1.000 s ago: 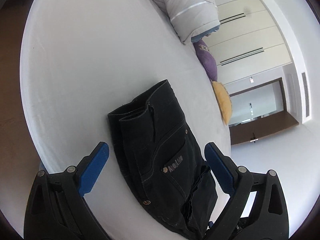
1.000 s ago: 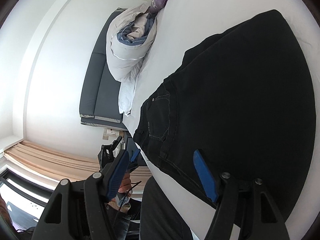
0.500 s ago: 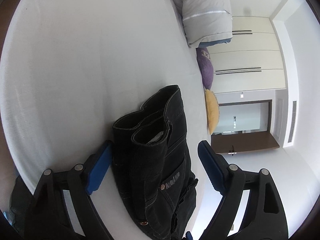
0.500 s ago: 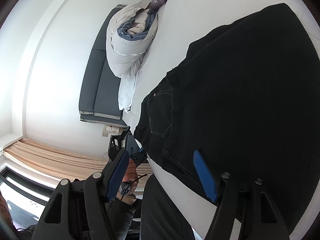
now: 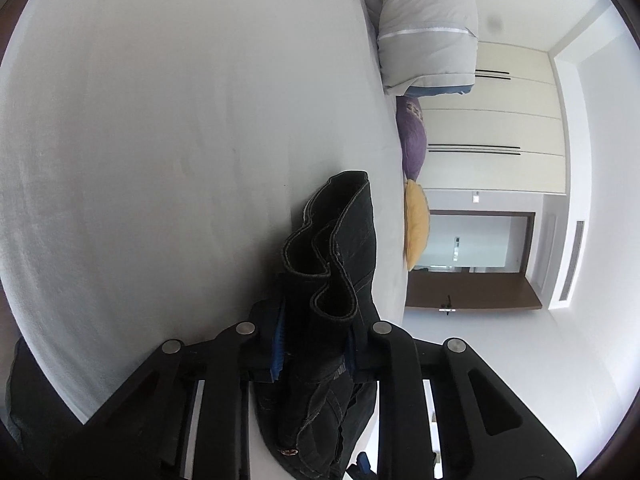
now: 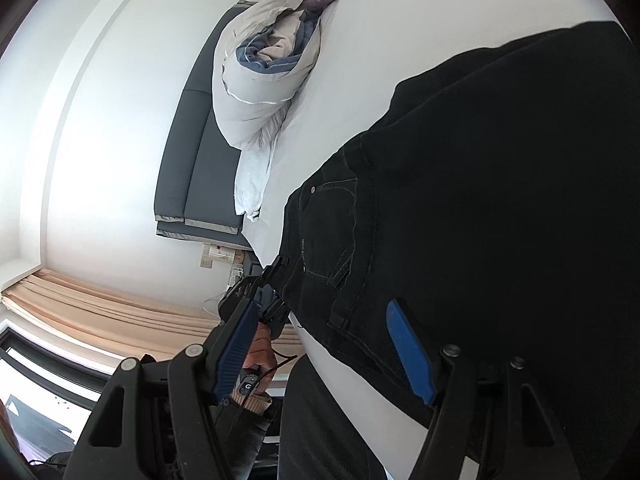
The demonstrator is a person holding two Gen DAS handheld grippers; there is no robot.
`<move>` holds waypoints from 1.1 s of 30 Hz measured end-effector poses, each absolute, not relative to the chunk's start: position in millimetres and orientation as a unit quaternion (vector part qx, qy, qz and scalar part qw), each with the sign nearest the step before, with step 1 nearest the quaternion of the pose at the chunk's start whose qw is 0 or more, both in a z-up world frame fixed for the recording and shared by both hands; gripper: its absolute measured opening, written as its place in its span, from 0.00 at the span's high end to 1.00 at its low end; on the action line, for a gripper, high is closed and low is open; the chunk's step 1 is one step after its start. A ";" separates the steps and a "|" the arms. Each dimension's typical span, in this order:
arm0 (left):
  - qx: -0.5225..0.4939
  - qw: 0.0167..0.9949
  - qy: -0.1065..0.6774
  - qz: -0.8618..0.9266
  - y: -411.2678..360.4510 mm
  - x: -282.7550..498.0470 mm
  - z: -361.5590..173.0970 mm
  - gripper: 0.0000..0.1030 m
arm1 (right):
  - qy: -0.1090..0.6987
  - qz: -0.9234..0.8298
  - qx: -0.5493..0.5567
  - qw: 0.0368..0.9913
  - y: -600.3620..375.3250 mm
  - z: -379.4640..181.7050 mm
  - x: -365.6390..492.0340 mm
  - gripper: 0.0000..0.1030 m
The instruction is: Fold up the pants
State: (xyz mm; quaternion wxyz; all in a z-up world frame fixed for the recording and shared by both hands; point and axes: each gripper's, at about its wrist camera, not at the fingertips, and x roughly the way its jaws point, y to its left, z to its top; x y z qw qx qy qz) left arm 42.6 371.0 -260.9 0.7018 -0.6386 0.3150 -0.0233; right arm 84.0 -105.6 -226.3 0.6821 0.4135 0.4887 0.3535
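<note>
ITEM: pants [image 5: 340,264], black denim, on white bed [image 5: 160,140] nr its edge. Waist end bunched into upright ripples in the left wrist view; legs spread flat and wide across the sheet in the right wrist view [image 6: 500,200]. Rivet and pocket stitching visible.

L gripper [image 5: 314,344]: jaws have just been closing, now clamped on the gathered waistband, cloth pinched between the blue pads; several layers caught, exact count not clear.

R gripper [image 6: 324,352]: jaws apart, nothing between pads. One pad lies over the dark cloth nr the lower seam, the other hangs off the bed edge; touching or not, cannot tell.

Person: hand [image 6: 260,354] w/ ribbed cuff holds the L tool below the bed edge.

Surrounds: rolled grey duvet [image 5: 424,24] at head of bed, well apart from pants; purple cushion [image 5: 412,140] and yellow cushion [image 5: 416,224] along far side; dark headboard [image 6: 192,160]; curtain [image 6: 100,308]; wardrobe doors [image 5: 492,132].

Stage (est.): start of a fold, one end secured, other not yet.

RISKS:
- Waist gripped in a wad, so fold likely lumpy/skewed unless layers line up.
- Lift w/ L only: legs drag, twist, or slide off edge.
- R pad half off mattress; may close on air or on a single layer.
- Thick denim could slip from a shallow pinch.
</note>
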 end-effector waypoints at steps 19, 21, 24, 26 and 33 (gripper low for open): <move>-0.544 0.777 0.316 -0.023 330.3 65.3 -176.6 0.86 | 0.560 0.303 0.375 0.673 -44.2 -264.2 153.0 0.50; -0.521 0.792 0.317 -0.035 314.0 72.3 -157.2 0.86 | 0.560 0.302 0.378 0.673 -46.2 -261.6 152.1 0.49; -0.478 0.817 0.318 -0.058 283.7 80.0 -125.0 0.86 | 0.547 0.295 0.404 0.671 -57.2 -249.6 146.0 0.32; -0.432 0.839 0.322 -0.079 253.8 84.7 -100.5 0.86 | 0.527 0.302 0.417 0.676 -68.4 -237.5 139.7 0.27; -0.257 0.892 0.340 -0.152 126.5 91.6 -50.1 0.86 | 0.479 0.316 0.469 0.672 -133.6 -209.1 122.4 0.27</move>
